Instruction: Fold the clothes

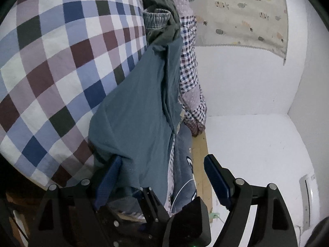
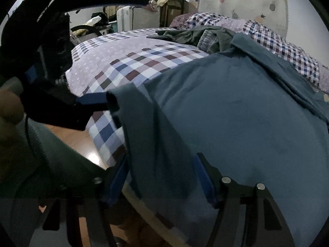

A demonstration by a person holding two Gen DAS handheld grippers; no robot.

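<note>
Across the bed (image 2: pixel 123 57) with its checked sheet, we saw the teal shirt (image 2: pixel 236 113) spread near the edge, beside a heap of olive and denim clothes (image 2: pixel 195 35). Our left tongs (image 1: pixel 162 177) stood wide open around a shirt fold. Our right tongs (image 2: pixel 162 177) straddled another fold, apparently unclamped.

- One teal garment (image 2: pixel 236 113) is seen, filling the centre and right of the right wrist view.
- One olive-green garment (image 2: pixel 185 35) is counted at upper centre.
- One denim piece with an elastic waistband (image 1: pixel 157 19) is seen at upper centre of the left wrist view.
- Two grippers are counted: the left gripper (image 1: pixel 162 177) and the right gripper (image 2: pixel 162 177), each at lower centre.
- One checked bedsheet (image 1: pixel 61 61) is seen at left.
- One fruit-print curtain (image 1: pixel 242 14) is counted at upper right.
</note>
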